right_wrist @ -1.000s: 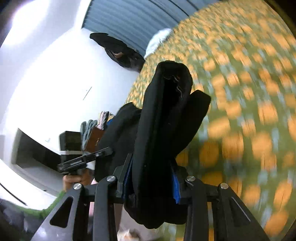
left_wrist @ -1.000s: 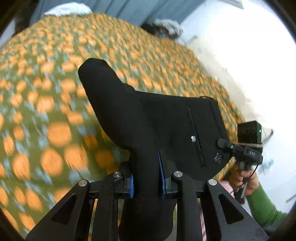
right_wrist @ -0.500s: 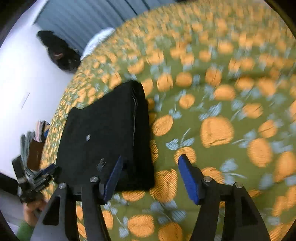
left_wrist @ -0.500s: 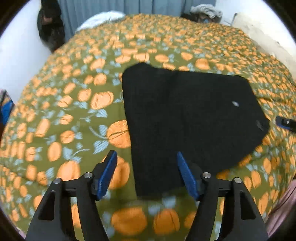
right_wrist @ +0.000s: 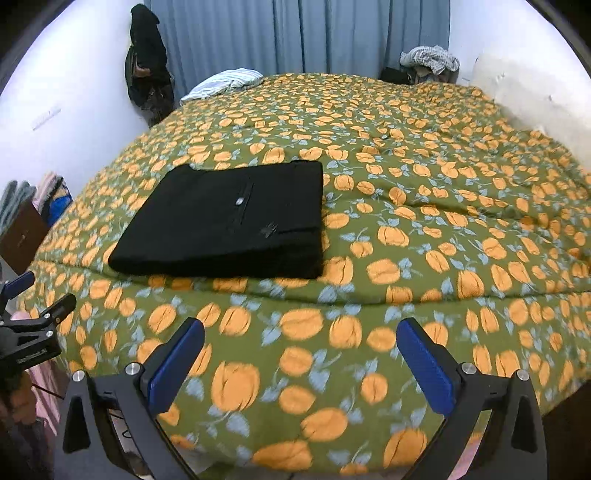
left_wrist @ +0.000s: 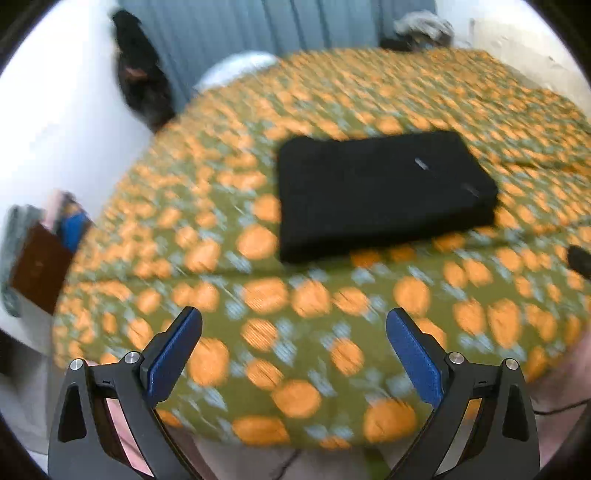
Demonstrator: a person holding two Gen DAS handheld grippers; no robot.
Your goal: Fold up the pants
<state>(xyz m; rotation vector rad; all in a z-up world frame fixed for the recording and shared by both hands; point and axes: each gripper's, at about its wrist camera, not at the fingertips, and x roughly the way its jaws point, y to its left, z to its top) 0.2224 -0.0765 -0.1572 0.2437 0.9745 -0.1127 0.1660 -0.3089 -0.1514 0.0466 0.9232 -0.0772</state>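
The black pants [right_wrist: 229, 221] lie folded into a flat rectangle on the green bedspread with orange pumpkins [right_wrist: 424, 206]. They also show in the blurred left wrist view [left_wrist: 380, 192]. My left gripper [left_wrist: 293, 332] is open and empty, held back near the bed's front edge, well short of the pants. My right gripper [right_wrist: 301, 343] is open and empty too, near the front edge and to the right of the pants. The left gripper's body [right_wrist: 26, 332] shows at the left edge of the right wrist view.
Blue curtains [right_wrist: 295, 33] hang behind the bed. Dark clothes [right_wrist: 146, 62] hang on the left wall. A white cloth [right_wrist: 225, 83] and a grey clothes heap [right_wrist: 428, 59] lie at the far end. Stacked items [right_wrist: 26, 214] stand left of the bed.
Both grippers held the black pants a second ago, then let go and opened. The pants now lie folded on the bed and both grippers have pulled back toward the front edge.
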